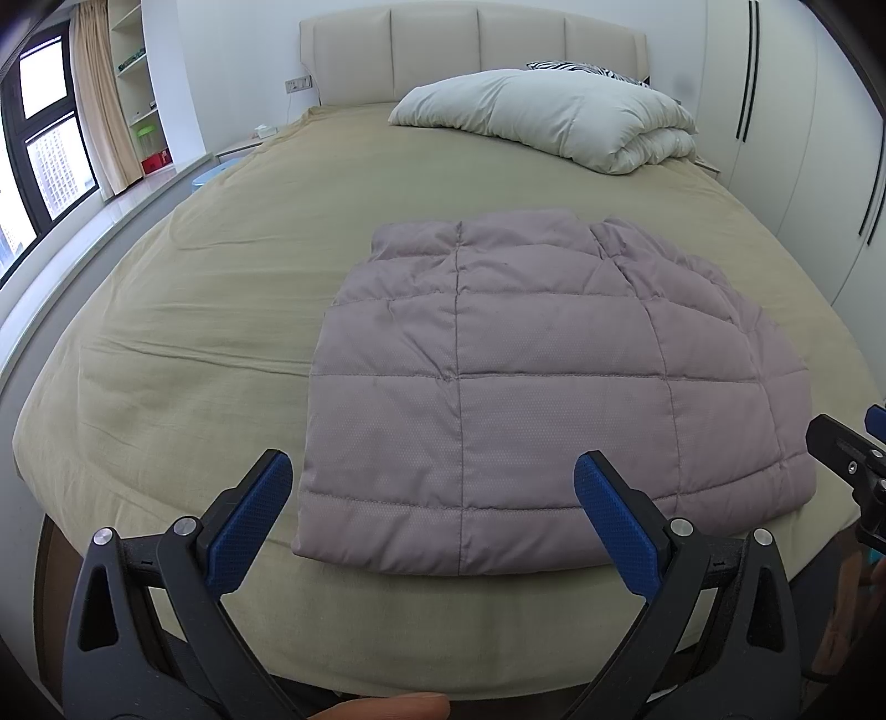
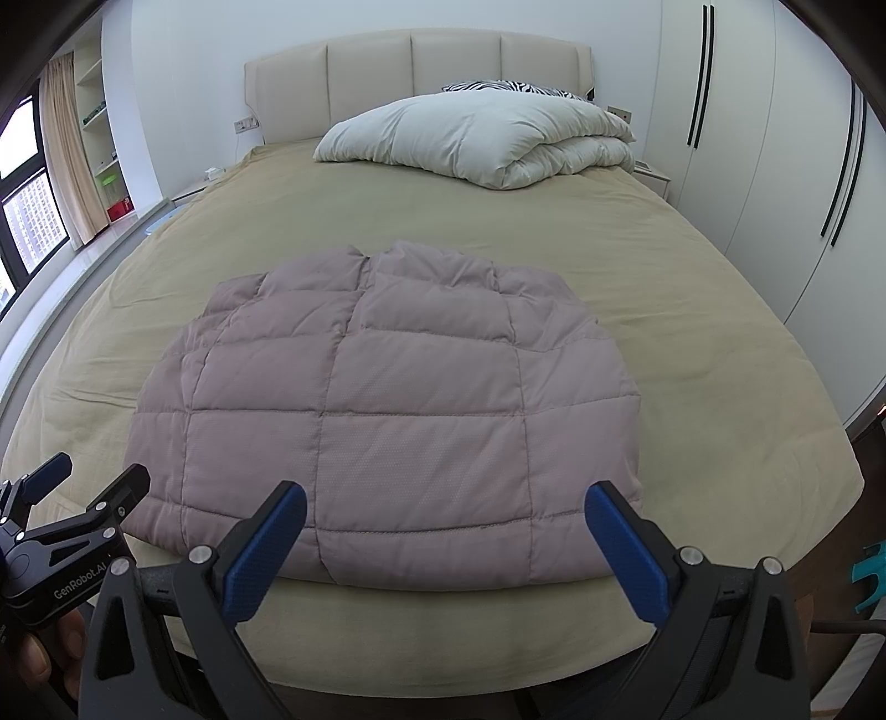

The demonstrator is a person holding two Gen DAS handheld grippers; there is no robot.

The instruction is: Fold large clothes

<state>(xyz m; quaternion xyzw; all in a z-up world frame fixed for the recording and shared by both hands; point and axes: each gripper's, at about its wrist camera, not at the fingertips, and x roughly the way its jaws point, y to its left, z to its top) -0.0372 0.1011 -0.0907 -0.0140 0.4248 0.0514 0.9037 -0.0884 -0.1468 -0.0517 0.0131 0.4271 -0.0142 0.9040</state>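
Observation:
A mauve quilted puffer jacket [image 1: 526, 376] lies folded into a flat, roughly rectangular bundle near the foot of the bed; it also shows in the right wrist view [image 2: 398, 421]. My left gripper [image 1: 434, 462] is open and empty, held above the bundle's near left edge. My right gripper [image 2: 446, 493] is open and empty, above the bundle's near right part. The right gripper shows at the right edge of the left wrist view [image 1: 847, 459]. The left gripper shows at the lower left of the right wrist view [image 2: 77, 487].
The bed has a tan cover [image 1: 194, 332]. A folded white duvet [image 1: 559, 119] and a zebra-print pillow [image 1: 581, 69] lie by the headboard [image 1: 470, 50]. Wardrobe doors [image 2: 775, 166] stand to the right, a window [image 1: 39, 138] and shelves to the left.

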